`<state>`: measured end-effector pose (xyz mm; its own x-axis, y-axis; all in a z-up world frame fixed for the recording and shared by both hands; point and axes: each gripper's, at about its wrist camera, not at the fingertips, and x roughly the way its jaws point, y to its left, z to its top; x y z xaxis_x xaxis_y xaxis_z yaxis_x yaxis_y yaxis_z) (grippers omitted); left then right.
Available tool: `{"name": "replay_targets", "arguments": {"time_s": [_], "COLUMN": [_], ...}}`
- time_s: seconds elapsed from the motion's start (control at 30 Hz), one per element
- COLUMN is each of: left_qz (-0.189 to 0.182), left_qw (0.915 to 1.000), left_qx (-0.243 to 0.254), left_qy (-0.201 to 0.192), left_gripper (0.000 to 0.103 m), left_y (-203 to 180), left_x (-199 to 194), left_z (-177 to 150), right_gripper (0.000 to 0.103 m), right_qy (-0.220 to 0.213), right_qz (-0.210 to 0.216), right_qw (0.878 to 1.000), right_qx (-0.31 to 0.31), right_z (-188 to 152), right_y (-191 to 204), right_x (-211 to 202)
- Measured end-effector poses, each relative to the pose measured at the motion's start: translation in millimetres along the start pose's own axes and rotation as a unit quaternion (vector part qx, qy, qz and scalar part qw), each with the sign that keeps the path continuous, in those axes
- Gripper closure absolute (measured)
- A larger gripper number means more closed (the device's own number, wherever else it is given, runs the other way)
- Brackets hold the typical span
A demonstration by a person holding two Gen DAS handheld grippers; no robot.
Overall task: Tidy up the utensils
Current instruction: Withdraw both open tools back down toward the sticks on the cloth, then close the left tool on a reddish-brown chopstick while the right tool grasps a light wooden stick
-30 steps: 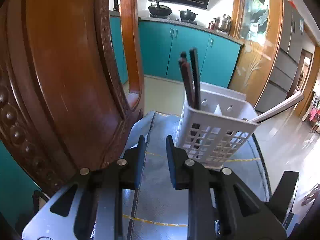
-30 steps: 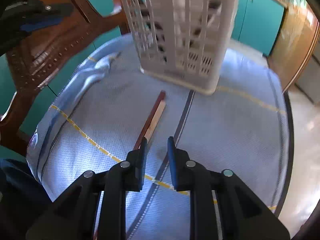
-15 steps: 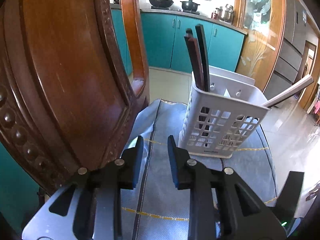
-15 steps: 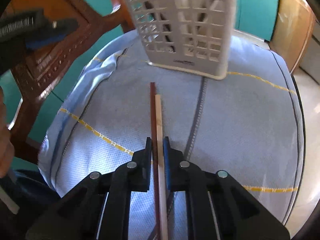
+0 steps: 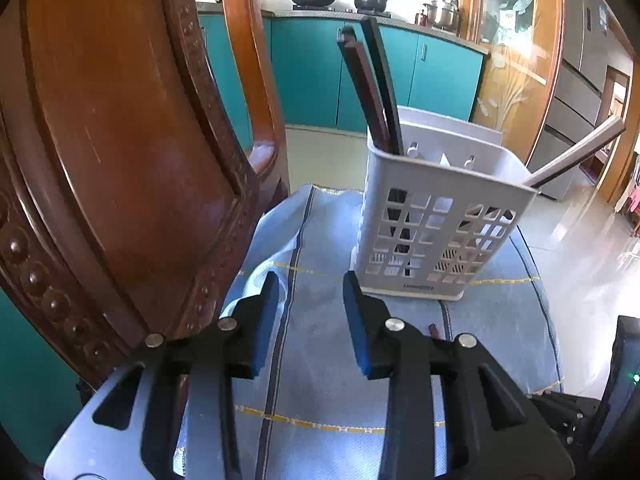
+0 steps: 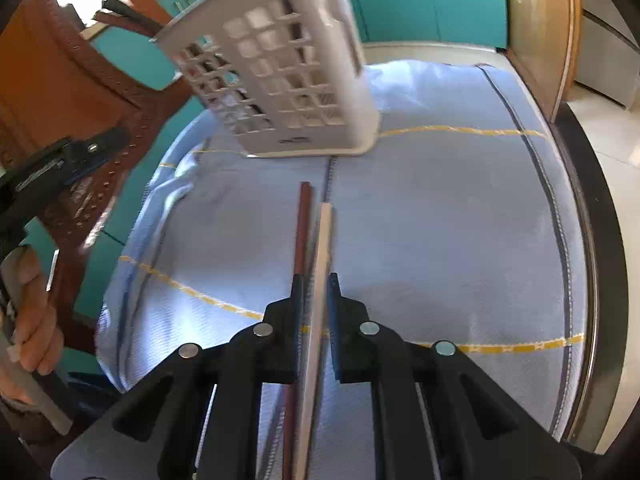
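**Two chopsticks pinched by the right hand-held gripper; caddy stands beyond**

Nearest in the right wrist view, the right hand-held gripper (image 6: 311, 280) is seen pressed together on two sticks lying side by side: a dark red-brown chopstick (image 6: 302, 232) and a pale chopstick (image 6: 323, 248). Both run forward out of the jaws over the blue cloth (image 6: 440, 216), their far ends pointing toward the caddy. Whether the sticks are lifted clear of the cloth cannot be told. At the left edge of the same view a hand (image 6: 28, 312) is wrapped around the handle of the other tool.

In the left wrist view the left hand-held gripper (image 5: 308, 312) is held spread over the cloth (image 5: 320, 232), its jaws having just been opening, and nothing is seen between its blue pads (image 5: 262, 320).

Further on, the white lattice utensil caddy (image 5: 432, 236) stands upright on the cloth-covered bench, near its far edge. Dark chopsticks (image 5: 376, 84) stand in its left compartment, leaning left, and a pale utensil handle (image 5: 576, 152) leans out over its right corner. A carved wooden chair (image 5: 120, 140) is seen close on the left.

Beyond the bench, teal cabinets (image 5: 304, 68) are seen carrying pots on a hob.
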<state>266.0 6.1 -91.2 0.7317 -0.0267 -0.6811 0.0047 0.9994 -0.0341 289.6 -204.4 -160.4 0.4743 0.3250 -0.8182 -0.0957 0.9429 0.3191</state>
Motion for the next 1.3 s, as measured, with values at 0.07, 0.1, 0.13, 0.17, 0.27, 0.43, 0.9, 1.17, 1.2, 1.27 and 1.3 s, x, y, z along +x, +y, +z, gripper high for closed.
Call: {"name": "replay_targets", "arguments": {"time_s": [0.07,0.1,0.13,0.17,0.27,0.43,0.9,1.17,1.2,1.27,1.3], "left_qz": [0.001,0.002,0.003,0.003,0.003,0.004,-0.035,-0.053,-0.056,-0.063,-0.067], "left_qw": [1.0000,1.0000,1.0000,1.0000,0.9999,0.9998,0.9949,0.9899,0.9892,0.9873,0.9863], "left_qx": [0.000,0.000,0.000,0.000,-0.001,0.008,0.041,0.067,0.070,0.076,0.078], "left_qy": [0.003,0.004,0.005,0.006,0.012,0.019,0.085,0.113,0.116,0.124,0.129], "left_gripper": [0.069,0.069,0.069,0.068,0.068,0.066,0.065,0.065,0.065,0.065,0.065], "left_y": [0,0,0,0,0,-2,-36,-69,-72,-81,-85], "left_x": [1,1,1,1,4,8,35,46,47,51,53], "left_z": [-1,-1,-2,-2,-2,-5,-30,-47,-49,-53,-55], "right_gripper": [0.090,0.090,0.090,0.090,0.090,0.091,0.096,0.096,0.095,0.093,0.093], "right_qy": [0.000,-0.001,-0.002,-0.002,0.003,0.001,0.005,0.002,0.001,-0.003,-0.006], "right_qz": [-0.003,-0.007,-0.010,-0.012,-0.039,-0.077,-0.082,-0.079,-0.077,-0.079,-0.080], "right_qw": [1.000,1.000,1.000,1.000,0.998,0.994,0.996,0.997,0.997,0.996,0.996], "right_qx": [0.001,-0.009,-0.020,-0.027,-0.056,-0.081,-0.043,0.023,0.028,0.032,0.035], "right_z": [1,1,0,-1,-5,-7,-3,3,4,6,6], "right_y": [-2,3,7,10,18,22,-7,-38,-41,-43,-45], "right_x": [1,5,5,6,12,17,7,-2,-3,-4,-8]}}
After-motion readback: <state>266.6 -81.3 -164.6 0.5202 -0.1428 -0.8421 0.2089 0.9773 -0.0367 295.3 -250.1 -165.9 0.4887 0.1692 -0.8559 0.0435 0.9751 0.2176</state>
